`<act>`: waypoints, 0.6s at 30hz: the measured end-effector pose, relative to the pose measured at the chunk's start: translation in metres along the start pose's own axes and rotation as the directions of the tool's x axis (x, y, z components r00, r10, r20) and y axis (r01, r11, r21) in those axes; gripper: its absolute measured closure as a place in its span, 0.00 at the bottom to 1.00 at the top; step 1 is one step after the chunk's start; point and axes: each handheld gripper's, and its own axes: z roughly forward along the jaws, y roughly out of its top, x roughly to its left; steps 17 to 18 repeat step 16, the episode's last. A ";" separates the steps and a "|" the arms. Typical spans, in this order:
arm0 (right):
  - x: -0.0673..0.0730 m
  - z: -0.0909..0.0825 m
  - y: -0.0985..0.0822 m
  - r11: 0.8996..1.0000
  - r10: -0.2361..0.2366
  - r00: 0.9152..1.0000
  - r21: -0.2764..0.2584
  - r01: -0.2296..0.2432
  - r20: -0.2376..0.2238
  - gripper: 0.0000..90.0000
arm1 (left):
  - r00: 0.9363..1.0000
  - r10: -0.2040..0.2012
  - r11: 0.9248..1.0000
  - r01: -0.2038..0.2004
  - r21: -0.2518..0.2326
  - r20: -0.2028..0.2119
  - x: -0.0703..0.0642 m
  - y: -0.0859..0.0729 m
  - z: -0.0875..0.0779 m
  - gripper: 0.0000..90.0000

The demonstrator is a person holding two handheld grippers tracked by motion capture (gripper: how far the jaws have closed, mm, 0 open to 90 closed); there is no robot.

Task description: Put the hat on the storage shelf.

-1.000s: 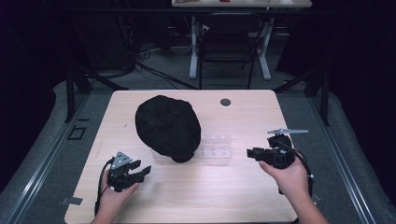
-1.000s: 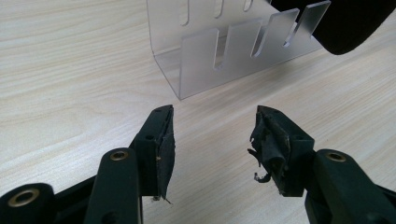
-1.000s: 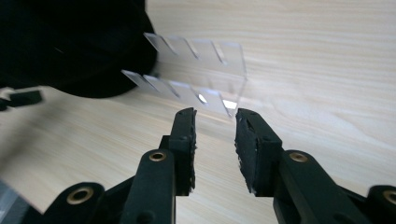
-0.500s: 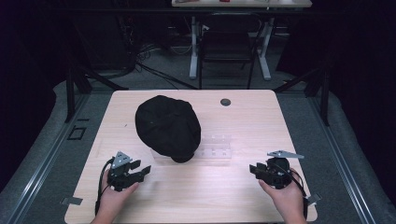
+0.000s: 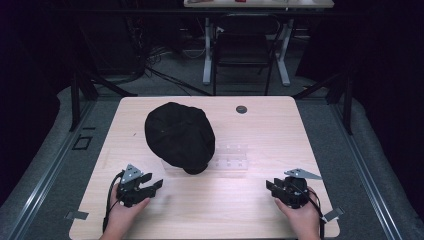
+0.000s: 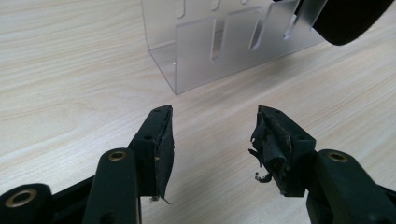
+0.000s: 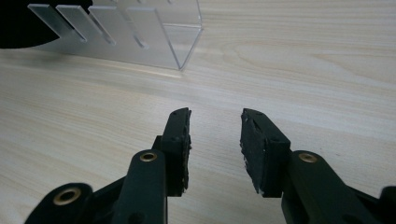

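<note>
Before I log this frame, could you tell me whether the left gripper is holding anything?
No, the left gripper is open, and between its fingers lies bare wooden table.

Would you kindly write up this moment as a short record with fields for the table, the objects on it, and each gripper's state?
table: light wood top
black cap: at centre, its near edge resting on the rack
clear slotted rack: acrylic, just right of the cap
small dark disc: near the far edge
left gripper: open, holding nothing, at the near left of the table
right gripper: open, holding nothing, at the near right of the table
contact: neither gripper touches the cap or rack
</note>
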 end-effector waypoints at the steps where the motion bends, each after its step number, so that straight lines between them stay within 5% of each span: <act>1: -0.002 0.000 -0.001 1.000 0.008 1.000 -0.005 -0.008 -0.003 0.69 | 1.000 -0.001 1.000 0.001 -0.002 0.001 -0.001 0.000 0.000 0.53; 8: -0.012 0.001 -0.002 0.998 0.063 0.998 -0.029 -0.064 -0.008 0.68 | 1.000 0.004 1.000 -0.004 -0.016 0.024 -0.004 0.000 0.000 0.53; 13: -0.016 0.001 -0.004 0.997 0.065 0.998 -0.044 -0.065 -0.005 0.66 | 0.998 0.021 0.999 -0.019 -0.031 0.061 -0.013 0.004 0.001 0.52; 16: -0.020 0.000 -0.004 0.991 0.122 0.992 -0.044 -0.123 -0.037 0.68 | 0.993 0.024 0.997 -0.016 -0.070 0.116 -0.025 0.013 -0.002 0.49; 18: -0.020 0.000 -0.004 0.991 0.122 0.992 -0.044 -0.123 -0.037 0.68 | 0.993 0.024 0.997 -0.016 -0.070 0.116 -0.025 0.013 -0.002 0.49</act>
